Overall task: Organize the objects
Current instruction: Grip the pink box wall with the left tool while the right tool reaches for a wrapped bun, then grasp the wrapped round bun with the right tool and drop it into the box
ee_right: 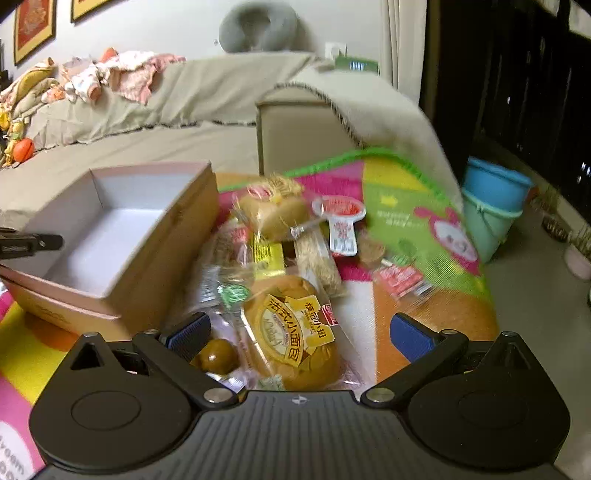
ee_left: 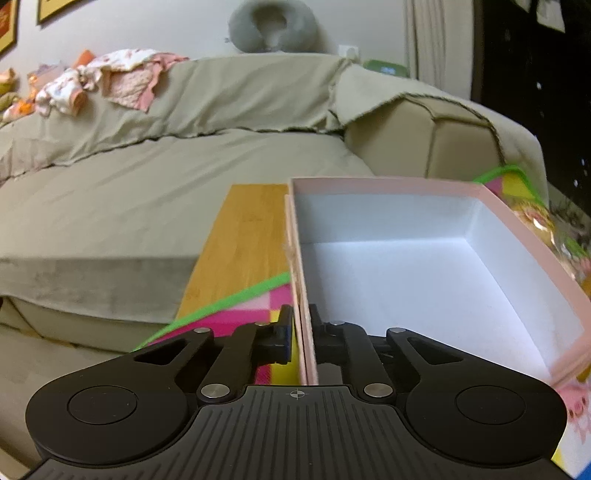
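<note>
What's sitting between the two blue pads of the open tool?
In the right wrist view, a wrapped bread bun lies between the right tool's open fingers, with a small round brown snack beside the left pad. Neither pad touches the bun.

A home living room: a cloth-draped sofa [ee_left: 184, 155], baby clothes [ee_left: 110, 79] heaped on its backrest, framed pictures [ee_right: 35, 31] above it.
</note>
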Motion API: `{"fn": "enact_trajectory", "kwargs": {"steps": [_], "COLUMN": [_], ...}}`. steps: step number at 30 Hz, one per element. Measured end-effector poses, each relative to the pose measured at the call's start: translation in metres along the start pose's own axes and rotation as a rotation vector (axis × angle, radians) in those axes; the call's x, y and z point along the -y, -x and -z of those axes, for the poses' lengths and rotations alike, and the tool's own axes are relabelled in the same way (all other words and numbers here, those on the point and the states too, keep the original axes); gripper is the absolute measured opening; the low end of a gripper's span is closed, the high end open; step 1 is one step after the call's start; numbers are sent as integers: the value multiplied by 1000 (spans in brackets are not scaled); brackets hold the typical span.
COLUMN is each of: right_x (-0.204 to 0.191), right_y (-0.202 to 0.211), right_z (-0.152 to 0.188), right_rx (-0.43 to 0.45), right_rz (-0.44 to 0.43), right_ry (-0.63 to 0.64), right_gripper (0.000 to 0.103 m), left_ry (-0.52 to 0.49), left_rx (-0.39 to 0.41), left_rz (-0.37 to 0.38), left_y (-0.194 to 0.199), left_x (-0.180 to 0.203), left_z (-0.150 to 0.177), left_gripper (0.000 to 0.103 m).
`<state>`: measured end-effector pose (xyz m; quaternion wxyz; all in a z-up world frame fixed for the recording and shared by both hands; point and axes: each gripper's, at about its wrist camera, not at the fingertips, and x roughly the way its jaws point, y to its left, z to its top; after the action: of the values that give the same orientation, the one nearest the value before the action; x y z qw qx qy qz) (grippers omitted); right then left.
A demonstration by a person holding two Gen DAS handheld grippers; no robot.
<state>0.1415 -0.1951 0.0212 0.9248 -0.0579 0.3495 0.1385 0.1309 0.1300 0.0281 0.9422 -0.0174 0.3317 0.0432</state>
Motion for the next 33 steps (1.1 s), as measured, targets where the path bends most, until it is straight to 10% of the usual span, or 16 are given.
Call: {"fn": "enact_trajectory", "kwargs": {"steps": [3, 5, 8, 21, 28, 33], "right_x": [0, -2, -4, -36, -110, -140], "right_y": [-15, -18, -13, 86, 27, -22], "right_z": [-1, -1, -3, -69, -152, -149], "right_rx": [-26, -43, -77, 12, 11, -75], "right_rz": [-5, -23, -26, -166, -368, -347], "right_ry": [-8, -2, 1, -91, -235, -225], "right_gripper": [101, 70, 56, 55, 63, 66], "left_ry": [28, 6, 10, 98, 121, 113], "left_rx": [-15, -12, -3, 6, 1, 5], "left_rz": [21, 22, 31, 19, 22, 20], "left_y": [-1, 2, 4, 5, 4, 5], "left_x": [-4, -2, -4, -5, -5, -4], "left_z": [-3, -1, 3, 4, 4, 6], "left_gripper": [9, 9, 10, 10, 10, 10]}}
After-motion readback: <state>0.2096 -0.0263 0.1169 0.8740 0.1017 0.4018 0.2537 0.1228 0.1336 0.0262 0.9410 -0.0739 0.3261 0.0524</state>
